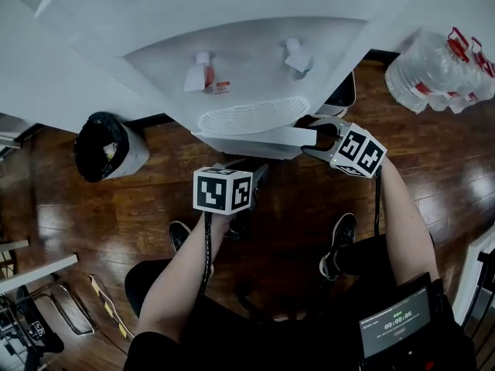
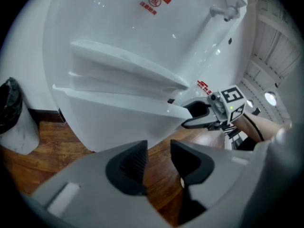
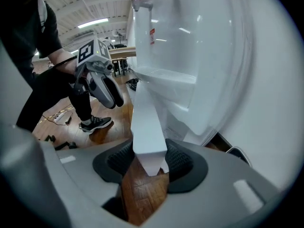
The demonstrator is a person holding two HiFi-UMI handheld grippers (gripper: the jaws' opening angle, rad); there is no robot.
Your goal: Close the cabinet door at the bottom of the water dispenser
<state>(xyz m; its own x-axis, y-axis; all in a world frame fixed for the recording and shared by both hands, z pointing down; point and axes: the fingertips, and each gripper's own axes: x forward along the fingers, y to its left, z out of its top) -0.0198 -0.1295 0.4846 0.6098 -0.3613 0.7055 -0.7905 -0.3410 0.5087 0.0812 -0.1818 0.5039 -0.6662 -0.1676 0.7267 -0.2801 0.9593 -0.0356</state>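
Floor: dark, glossy wooden boards run under everything, and the person's dark shoes stand on them.
Room: a bin lined with a black bag stands left of the white water dispenser. A wrapped pack of water bottles lies to the dispenser's right.
Cabinet door: the white cabinet door at the dispenser's foot stands open, swung out from the body.
Right gripper: the right gripper has its jaws pinching the door's free edge.
Left gripper: the left gripper hangs in front of the dispenser. Its jaws are slightly spread, with only floor between them.
Head view alone: both taps from above, the drip grille, and a lit screen at the person's waist.
Gripper views alone: a beamed ceiling with strip lights, and each gripper seen from the other's side.
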